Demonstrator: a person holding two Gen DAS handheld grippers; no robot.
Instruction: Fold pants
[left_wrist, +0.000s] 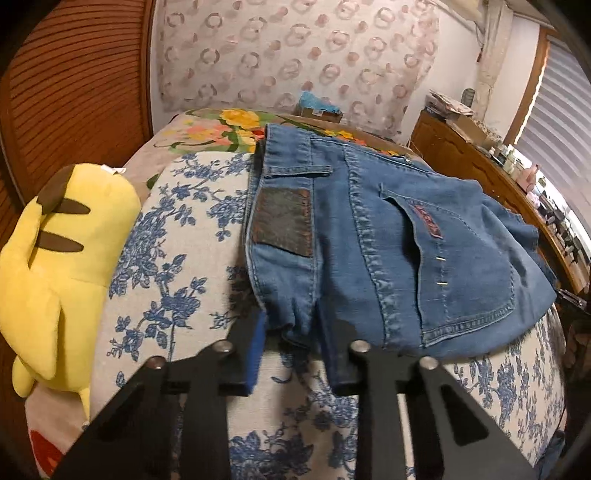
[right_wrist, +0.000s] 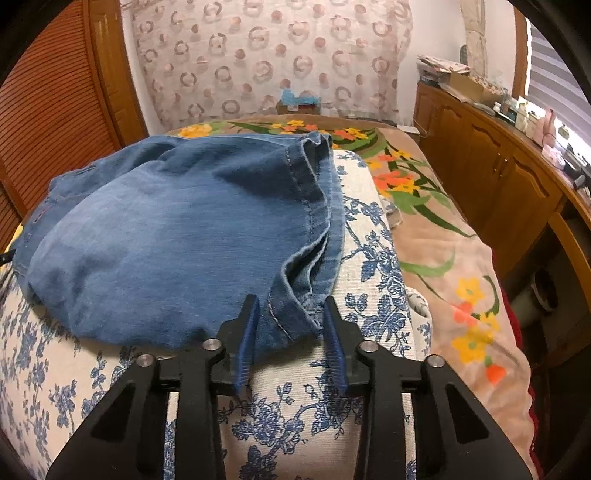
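Blue denim pants lie folded on a white cushion with blue flowers. The left wrist view shows the waistband, a brown leather patch and a back pocket. My left gripper is open, its fingers on either side of the near corner of the waistband end. In the right wrist view the pants show the hem end. My right gripper is open, its fingers astride the near hem corner, not closed on it.
A yellow plush toy lies left of the cushion. A flowered blanket covers the bed to the right. A wooden cabinet with clutter runs along the right; a slatted wooden door stands left.
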